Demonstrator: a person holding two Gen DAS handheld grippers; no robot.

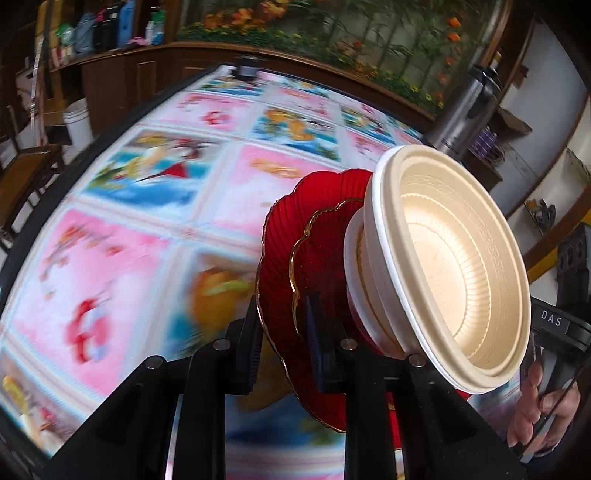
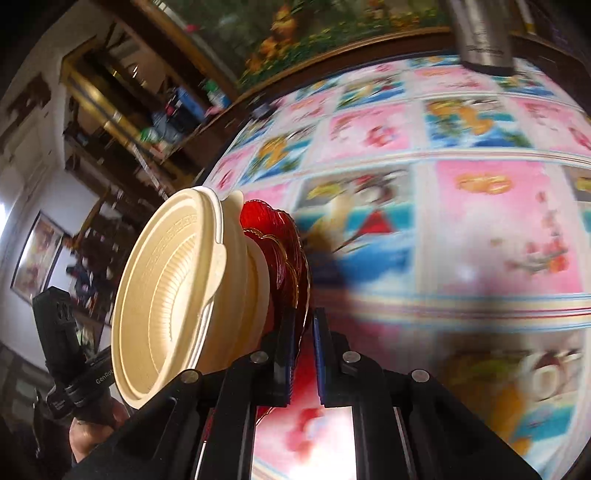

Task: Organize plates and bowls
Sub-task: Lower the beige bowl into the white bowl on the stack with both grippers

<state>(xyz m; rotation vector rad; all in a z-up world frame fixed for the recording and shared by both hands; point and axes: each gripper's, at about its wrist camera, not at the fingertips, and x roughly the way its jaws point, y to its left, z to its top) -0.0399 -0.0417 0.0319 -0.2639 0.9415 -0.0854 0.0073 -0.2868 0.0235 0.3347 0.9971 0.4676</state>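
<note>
Left wrist view: the left gripper (image 1: 286,334) is clamped on the rim of the large red plate (image 1: 280,258), one finger on each face of the rim, directly ahead of the fingertips. A smaller red plate (image 1: 321,251) with a gold scalloped edge lies nested on the large one, and the stacked cream bowls (image 1: 443,266) sit on top of it, to the right of the fingers. The whole stack is tilted, the bowl openings facing right, and it is held above the patterned tablecloth (image 1: 122,251), which is blurred. A steel bottle (image 1: 461,110) stands on the table, far ahead and to the right. A hand holding the other device shows at the lower right edge. Right wrist view: the right gripper (image 2: 303,354) grips the opposite rim of the same large red plate (image 2: 295,254), the rim edge passing between its closed fingers. The cream bowls (image 2: 173,295) lie to the left of the fingers, openings facing left. The tablecloth (image 2: 480,240) spreads ahead and right, with the steel bottle (image 2: 480,33) at the far top.
</note>
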